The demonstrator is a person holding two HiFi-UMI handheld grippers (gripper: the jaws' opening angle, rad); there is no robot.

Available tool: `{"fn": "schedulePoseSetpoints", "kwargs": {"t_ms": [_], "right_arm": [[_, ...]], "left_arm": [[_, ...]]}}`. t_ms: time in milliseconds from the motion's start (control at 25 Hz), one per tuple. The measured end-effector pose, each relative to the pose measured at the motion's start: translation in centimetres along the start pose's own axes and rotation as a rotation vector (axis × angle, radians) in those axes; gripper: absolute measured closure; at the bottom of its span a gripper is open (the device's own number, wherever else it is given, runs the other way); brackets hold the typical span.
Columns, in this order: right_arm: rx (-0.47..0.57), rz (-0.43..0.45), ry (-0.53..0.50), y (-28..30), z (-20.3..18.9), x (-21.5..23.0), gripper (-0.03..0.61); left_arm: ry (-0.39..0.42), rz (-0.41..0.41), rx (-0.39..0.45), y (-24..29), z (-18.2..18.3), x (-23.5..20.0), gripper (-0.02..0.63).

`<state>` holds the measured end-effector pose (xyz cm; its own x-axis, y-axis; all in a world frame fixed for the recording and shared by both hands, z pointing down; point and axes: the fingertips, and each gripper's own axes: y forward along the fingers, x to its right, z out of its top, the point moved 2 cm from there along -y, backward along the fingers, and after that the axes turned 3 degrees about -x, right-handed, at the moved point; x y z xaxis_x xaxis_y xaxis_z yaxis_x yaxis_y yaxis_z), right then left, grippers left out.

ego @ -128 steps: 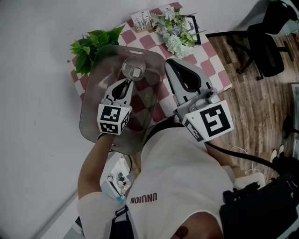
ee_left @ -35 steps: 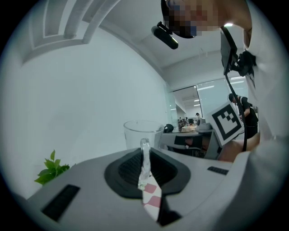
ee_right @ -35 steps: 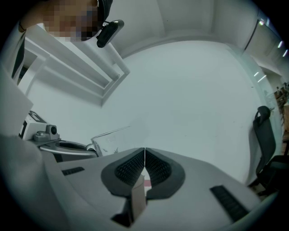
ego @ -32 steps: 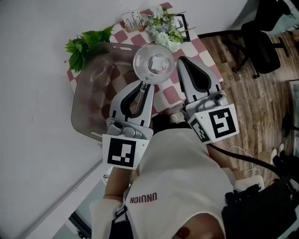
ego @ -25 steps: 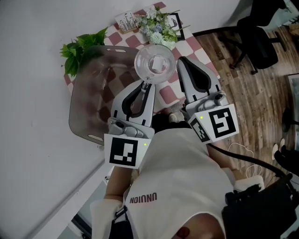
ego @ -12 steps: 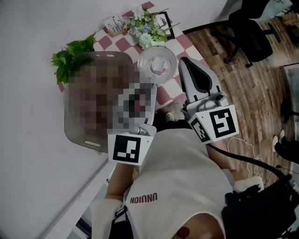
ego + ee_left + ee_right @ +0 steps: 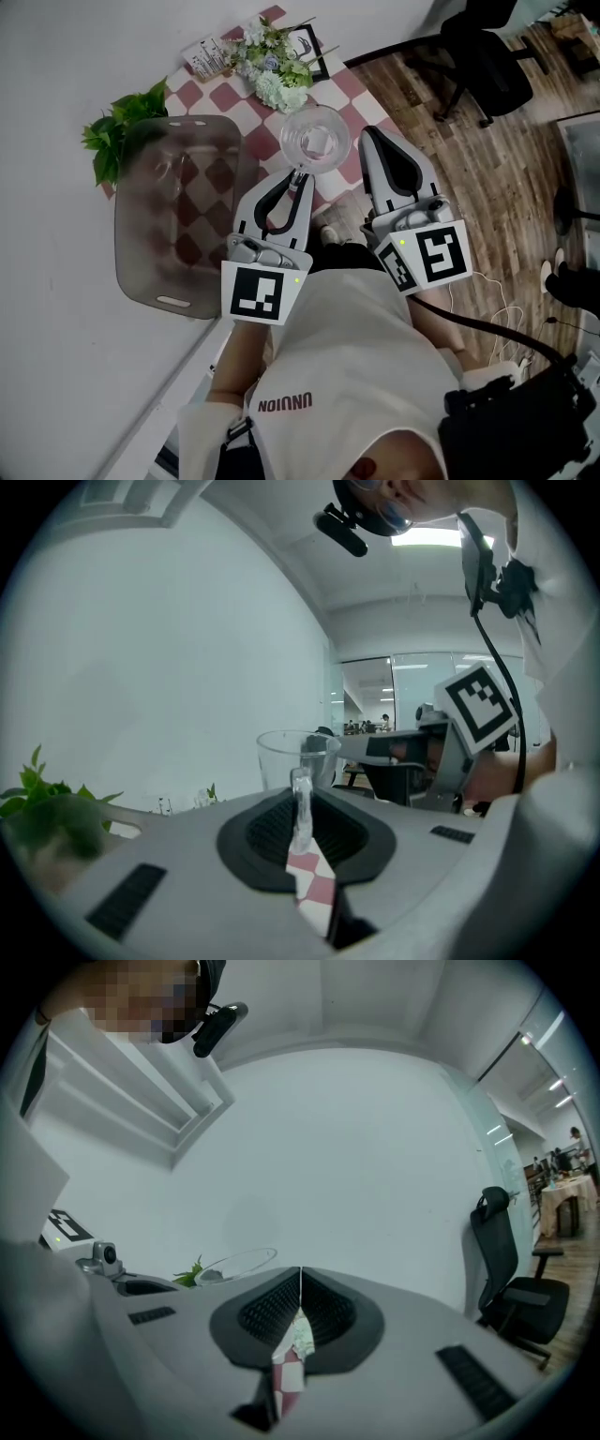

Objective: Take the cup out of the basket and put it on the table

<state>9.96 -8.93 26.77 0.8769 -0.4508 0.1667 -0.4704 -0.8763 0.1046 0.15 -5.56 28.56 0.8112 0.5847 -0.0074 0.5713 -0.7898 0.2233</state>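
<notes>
Tightly on clear round glass cup (image 7: 315, 138) handle, left gripper (image 7: 298, 173); right gripper (image 7: 370, 137) jaws together.

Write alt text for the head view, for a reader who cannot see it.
The left gripper holds a clear glass cup by its handle over the checkered table, outside the grey basket. The right gripper, shut and empty, is beside it.

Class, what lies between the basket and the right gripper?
The left gripper, shut on the handle of the cup; the head view shows it.
</notes>
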Motion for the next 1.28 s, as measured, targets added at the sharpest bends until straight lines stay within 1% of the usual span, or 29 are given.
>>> {"fn": "schedulePoseSetpoints", "kwargs": {"t_ms": [360, 480, 600, 680, 800, 1040, 1160, 1280], "right_arm": [[-0.041, -0.045, 0.018, -0.9, -2.0, 1.9, 0.558], [-0.058, -0.063, 0.025, -1.2, -3.1, 2.6, 0.558], [-0.059, -0.081, 0.044, -1.5, -3.9, 3.3, 0.558], [-0.068, -0.093, 0.042, -1.7, -4.4, 3.7, 0.558], [-0.081, -0.107, 0.031, -2.0, -5.0, 4.4, 0.559], [-0.079, -0.124, 0.048, -2.8, -6.0, 5.1, 0.558], [-0.091, -0.126, 0.039, -3.1, -6.6, 5.4, 0.558], [-0.097, -0.129, 0.035, -3.3, -6.9, 5.6, 0.56]], "left_arm": [[-0.001, -0.053, -0.011, 2.1, -1.9, 1.4, 0.574], [0.022, -0.078, -0.015, 2.8, -2.6, 1.9, 0.574], [0.078, -0.109, -0.027, 3.4, -3.6, 2.3, 0.574], [0.091, -0.121, -0.035, 3.9, -4.3, 2.6, 0.574], [0.091, -0.137, -0.047, 4.6, -5.3, 3.1, 0.574], [0.028, -0.171, -0.094, 5.1, -7.8, 4.0, 0.574], [0.04, -0.185, -0.086, 5.2, -8.5, 4.6, 0.574], [0.049, -0.198, -0.094, 5.6, -9.5, 5.1, 0.574]]}}
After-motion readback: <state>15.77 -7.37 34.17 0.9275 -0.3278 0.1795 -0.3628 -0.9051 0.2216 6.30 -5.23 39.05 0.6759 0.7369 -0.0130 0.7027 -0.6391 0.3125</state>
